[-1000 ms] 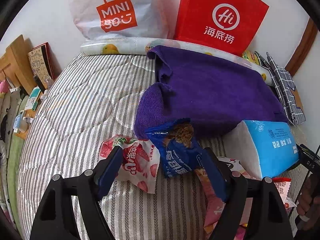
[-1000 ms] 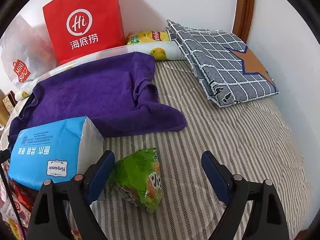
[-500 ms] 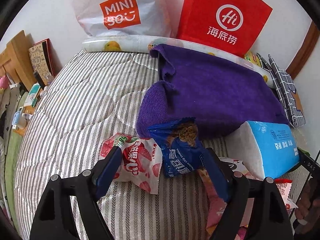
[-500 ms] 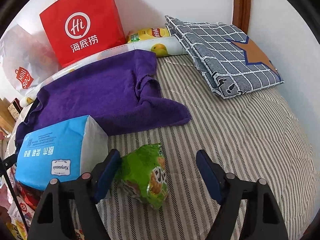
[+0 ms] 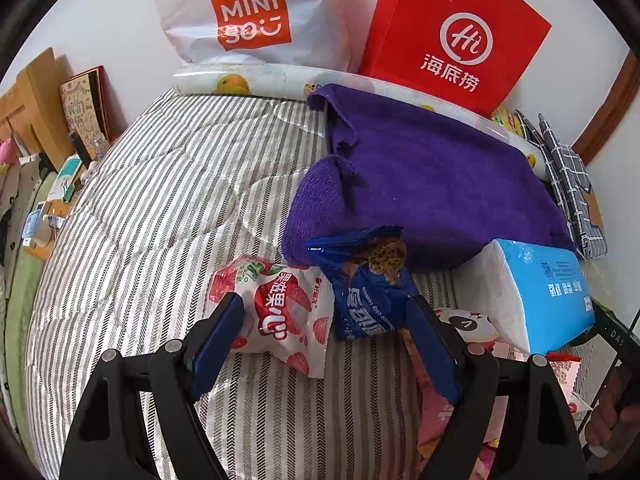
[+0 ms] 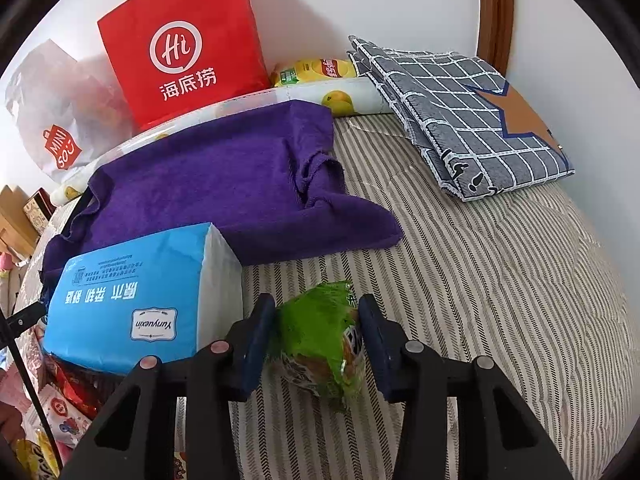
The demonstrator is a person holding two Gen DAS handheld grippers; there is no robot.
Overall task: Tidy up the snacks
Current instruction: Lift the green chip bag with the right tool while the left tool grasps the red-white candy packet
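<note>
My right gripper [image 6: 316, 312] points down at the striped bed, and its jaws are closing with a green snack bag [image 6: 320, 340] between them. Both blue pads touch the bag's sides. In the left wrist view, my left gripper [image 5: 324, 302] hangs open above a red-and-white strawberry snack packet [image 5: 276, 312] and a blue cookie bag [image 5: 368, 296], gripping neither. More snack packets [image 5: 472, 328] lie piled under a blue tissue pack [image 5: 536, 292], partly hidden behind the left gripper's right finger.
A purple towel [image 6: 224, 184] lies across the bed behind the snacks. A red paper bag [image 6: 180, 40] and a white Miniso bag [image 5: 248, 12] lean on the wall. Folded grey checked cloth [image 6: 472, 120] lies at the right. A hand [image 5: 612, 420] shows at the lower right.
The right gripper's jaws have drawn in from wide apart until they touch the green snack bag. The left gripper has stayed open over the same packets.
</note>
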